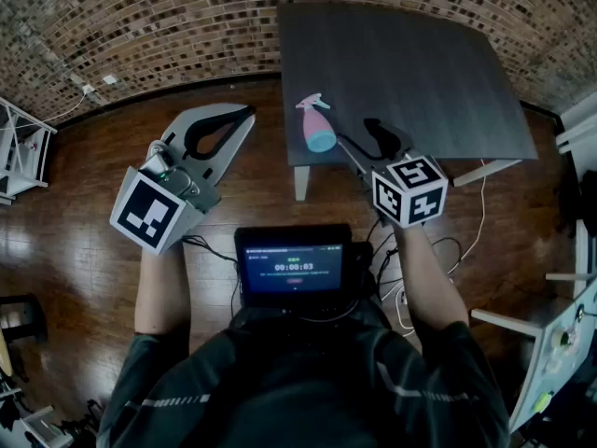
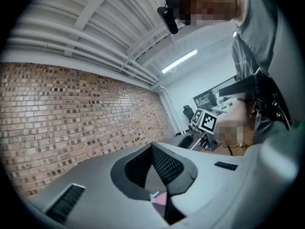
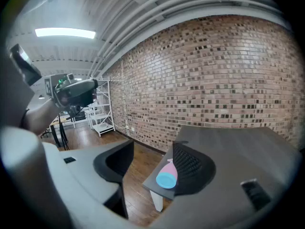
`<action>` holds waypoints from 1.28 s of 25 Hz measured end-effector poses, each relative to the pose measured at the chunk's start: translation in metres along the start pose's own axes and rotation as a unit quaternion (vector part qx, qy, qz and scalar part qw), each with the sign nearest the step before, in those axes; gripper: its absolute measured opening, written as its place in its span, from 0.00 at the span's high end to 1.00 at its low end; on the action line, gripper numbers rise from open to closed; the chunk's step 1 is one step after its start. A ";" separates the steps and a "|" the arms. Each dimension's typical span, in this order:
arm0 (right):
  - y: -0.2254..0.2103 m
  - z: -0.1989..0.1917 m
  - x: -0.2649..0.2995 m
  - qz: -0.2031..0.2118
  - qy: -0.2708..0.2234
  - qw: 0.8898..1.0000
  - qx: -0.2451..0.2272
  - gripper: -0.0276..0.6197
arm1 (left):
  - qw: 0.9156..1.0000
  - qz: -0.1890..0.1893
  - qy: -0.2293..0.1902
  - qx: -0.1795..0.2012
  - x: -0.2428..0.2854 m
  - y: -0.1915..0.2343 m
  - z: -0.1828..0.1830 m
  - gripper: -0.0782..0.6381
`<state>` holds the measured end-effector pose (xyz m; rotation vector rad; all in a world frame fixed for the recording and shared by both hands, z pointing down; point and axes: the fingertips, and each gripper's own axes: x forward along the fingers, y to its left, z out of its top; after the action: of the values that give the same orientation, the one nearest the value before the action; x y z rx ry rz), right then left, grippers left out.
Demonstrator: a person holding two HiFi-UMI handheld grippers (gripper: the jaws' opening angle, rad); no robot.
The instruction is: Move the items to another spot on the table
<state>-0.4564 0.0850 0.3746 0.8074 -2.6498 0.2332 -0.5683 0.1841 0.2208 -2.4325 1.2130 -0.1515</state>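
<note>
My right gripper (image 1: 357, 131) has its jaws apart, and they are not pressing on anything. It hangs over the near left corner of the table (image 1: 420, 73). In the right gripper view the spray bottle (image 3: 167, 175) shows in the gap between the two jaws, but the pads do not touch it. The bottle (image 1: 317, 127) is pink with a light blue end. It lies on its side at that same corner of the table, close to the near edge and just to the left of my right jaws. Under this corner stands one pale table leg (image 1: 301, 182).

My left gripper (image 1: 247, 115) has its jaws together at the tips, with nothing between them. It hangs over the wooden floor (image 1: 84, 250), to the left of the table and apart from it. Through a small opening under its pads (image 2: 164, 166) I see a bit of pink from the bottle.

Near me, in front of the table, a small screen (image 1: 294, 264) sits at my chest, and cables (image 1: 401, 292) lie on the floor to its right. Behind the table is a brick wall (image 1: 140, 26), and far to the left of it stands a white rack (image 1: 19, 147).
</note>
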 end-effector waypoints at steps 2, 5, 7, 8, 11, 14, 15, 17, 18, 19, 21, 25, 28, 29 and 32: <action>0.005 -0.003 0.014 0.010 0.013 1.000 0.006 0.55 | 1.000 0.001 0.000 -0.013 -0.004 0.007 -0.004 0.90; -0.002 -0.014 0.043 0.018 0.038 0.999 0.012 0.45 | 1.000 0.009 -0.005 -0.023 -0.003 0.018 -0.011 0.90; -0.012 -0.027 0.063 0.020 0.059 0.998 0.018 0.39 | 1.000 0.013 -0.003 -0.023 0.002 0.023 -0.020 0.90; -0.016 -0.031 0.073 0.021 0.068 0.997 0.019 0.39 | 1.000 0.014 0.001 -0.022 0.005 0.026 -0.025 0.90; -0.026 -0.038 0.102 0.027 0.090 0.995 0.020 0.39 | 0.999 0.019 0.011 -0.027 0.012 0.040 -0.037 0.90; -0.033 -0.051 0.128 0.042 0.124 0.991 0.032 0.30 | 0.999 0.033 0.014 -0.028 0.019 0.055 -0.043 0.90; -0.037 -0.055 0.136 0.044 0.134 0.989 0.035 0.30 | 0.999 0.037 0.014 -0.026 0.022 0.060 -0.044 0.90; -0.047 -0.060 0.152 0.043 0.152 0.986 0.042 0.30 | 0.999 0.042 0.016 -0.025 0.029 0.070 -0.049 0.90; -0.051 -0.063 0.160 0.042 0.163 0.985 0.048 0.30 | 0.998 0.045 0.018 -0.027 0.033 0.076 -0.053 0.90; -0.054 -0.067 0.169 0.041 0.176 0.982 0.055 0.30 | 0.998 0.049 0.020 -0.030 0.036 0.081 -0.058 0.90; -0.058 -0.078 0.186 0.040 0.204 0.976 0.070 0.30 | 0.997 0.057 0.023 -0.037 0.041 0.091 -0.069 0.90; -0.062 -0.104 0.215 0.045 0.263 0.959 0.099 0.30 | 0.997 0.065 0.028 -0.045 0.055 0.106 -0.083 0.90; -0.065 -0.123 0.231 0.045 0.302 0.945 0.116 0.30 | 0.996 0.064 0.038 -0.052 0.065 0.116 -0.092 0.90; -0.067 -0.131 0.237 0.043 0.311 0.942 0.118 0.30 | 0.996 0.064 0.042 -0.052 0.067 0.118 -0.095 0.90; -0.068 -0.152 0.249 0.037 0.340 0.931 0.129 0.30 | 0.996 0.063 0.061 -0.034 0.069 0.116 -0.104 0.90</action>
<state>-0.5664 -0.0576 0.6143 0.5615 -2.0102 0.7456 -0.6406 0.0350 0.2613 -2.4253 1.4430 -0.2275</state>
